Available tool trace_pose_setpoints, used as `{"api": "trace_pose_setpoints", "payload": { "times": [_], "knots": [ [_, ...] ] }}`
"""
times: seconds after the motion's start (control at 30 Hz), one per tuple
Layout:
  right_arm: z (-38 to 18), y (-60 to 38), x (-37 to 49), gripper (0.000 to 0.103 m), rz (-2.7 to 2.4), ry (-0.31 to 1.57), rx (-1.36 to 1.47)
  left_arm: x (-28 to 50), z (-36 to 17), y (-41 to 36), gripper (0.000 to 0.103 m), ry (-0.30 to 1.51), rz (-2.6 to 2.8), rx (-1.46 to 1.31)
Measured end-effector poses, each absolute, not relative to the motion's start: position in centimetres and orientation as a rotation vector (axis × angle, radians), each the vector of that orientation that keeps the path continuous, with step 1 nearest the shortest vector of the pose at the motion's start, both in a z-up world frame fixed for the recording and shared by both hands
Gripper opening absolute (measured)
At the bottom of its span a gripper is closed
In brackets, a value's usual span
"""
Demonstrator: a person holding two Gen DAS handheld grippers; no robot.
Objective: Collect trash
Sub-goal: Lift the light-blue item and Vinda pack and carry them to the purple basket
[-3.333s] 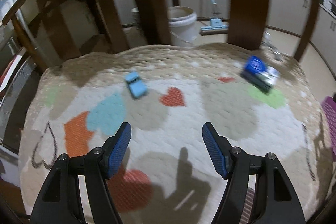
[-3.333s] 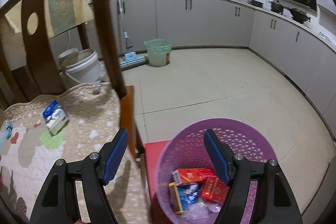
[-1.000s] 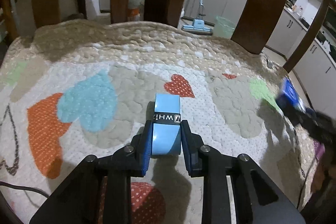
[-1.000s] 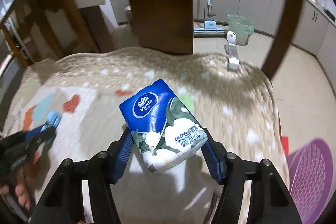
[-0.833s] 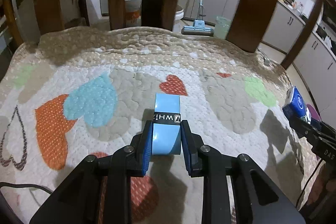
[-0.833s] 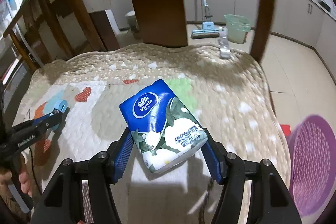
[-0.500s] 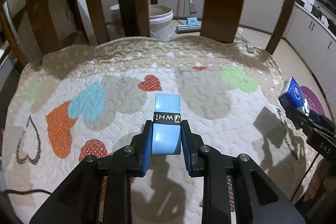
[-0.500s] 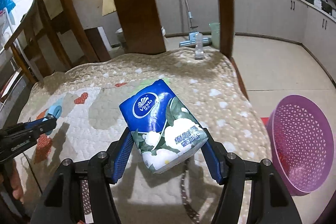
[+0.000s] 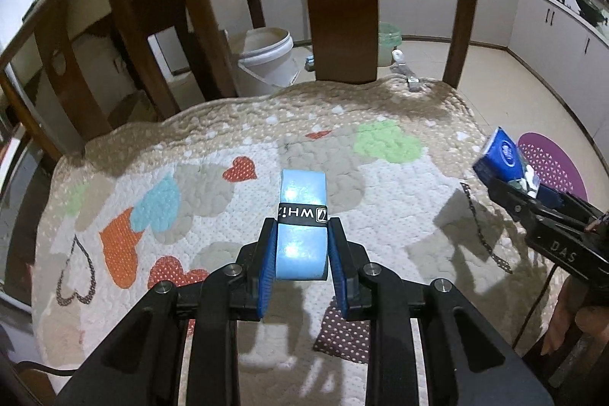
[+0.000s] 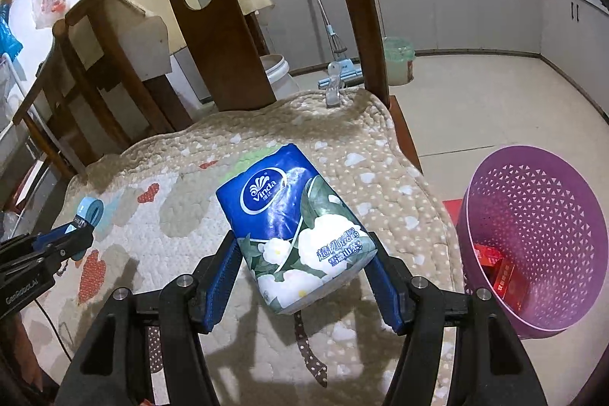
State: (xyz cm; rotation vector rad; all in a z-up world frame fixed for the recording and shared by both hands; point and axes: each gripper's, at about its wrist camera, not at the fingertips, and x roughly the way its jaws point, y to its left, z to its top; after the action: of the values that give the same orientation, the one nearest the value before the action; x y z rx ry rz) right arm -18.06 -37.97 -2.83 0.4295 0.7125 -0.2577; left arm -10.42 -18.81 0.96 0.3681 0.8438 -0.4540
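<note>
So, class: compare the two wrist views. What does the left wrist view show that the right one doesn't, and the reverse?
Left only: the black band across the light blue roll in the left gripper.
Right only: red boxes inside the purple basket, and a mop.
Both: the heart-patterned cushion, the blue tissue pack in the right gripper, both grippers and the basket.

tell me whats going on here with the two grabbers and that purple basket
A person is clearing trash off a quilted chair cushion. The left hand-held gripper is shut on a light blue roll, and the right hand-held gripper is shut on a blue tissue pack. Both are held above the cushion. The purple basket sits on the floor beside the chair, with red boxes already inside.
</note>
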Motion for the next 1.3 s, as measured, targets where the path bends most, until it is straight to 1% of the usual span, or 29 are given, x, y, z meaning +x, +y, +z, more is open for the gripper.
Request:
{"api": "trace_pose_setpoints", "payload": {
  "times": [0.27, 0.63, 1.3],
  "knots": [
    [-2.2, -37.5, -18.3, 0.068, -0.244, 0.695, 0.413, -12.3, 2.3, -20.2, 0.025, 0.791, -0.441, 0.436],
    [-1.6, -37.5, -19.0, 0.068, -0.247, 0.672, 0.42, -13.5, 3.3, -20.8, 0.025, 0.766, -0.441, 0.466],
    [-0.7, -38.5, -20.4, 0.068, -0.271, 0.63, 0.453, -14.9, 3.3, -22.4, 0.025, 0.761, -0.468, 0.512]
  ]
}}
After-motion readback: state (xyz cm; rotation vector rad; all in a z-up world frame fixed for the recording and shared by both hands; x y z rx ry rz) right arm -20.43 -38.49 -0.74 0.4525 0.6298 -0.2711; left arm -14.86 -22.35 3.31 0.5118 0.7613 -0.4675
